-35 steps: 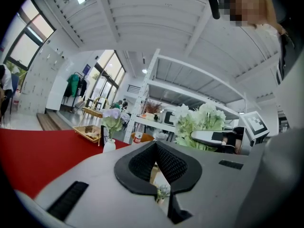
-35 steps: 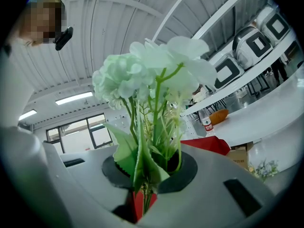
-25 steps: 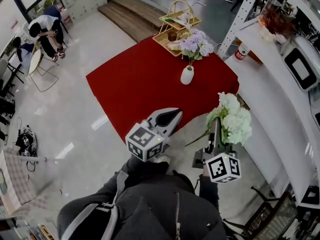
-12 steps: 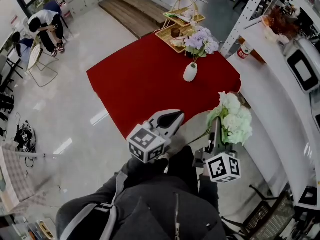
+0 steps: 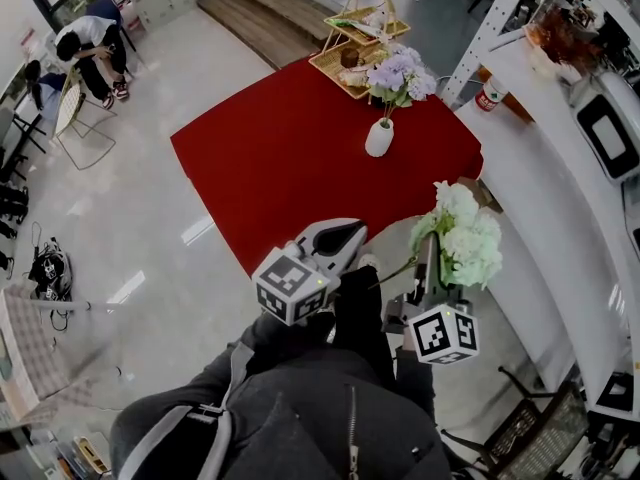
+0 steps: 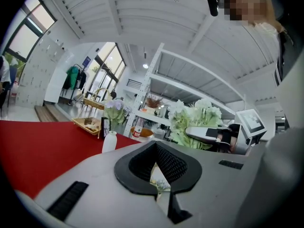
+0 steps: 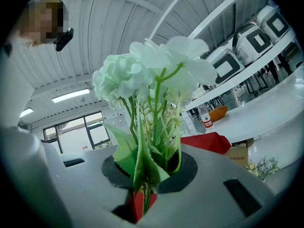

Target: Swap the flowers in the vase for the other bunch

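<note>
Two grippers hung well short of the vase (image 5: 379,138), which held purple flowers (image 5: 398,73) on the red table (image 5: 270,158): the left gripper (image 5: 340,236) was closed and empty, while the right gripper (image 5: 430,263) clamped the stems of the white bunch (image 5: 462,236).

jacket (image 5: 290,423): dark grey | zip (image 5: 352,423): centre front | shoulder strap (image 5: 185,446): light grey
</note>
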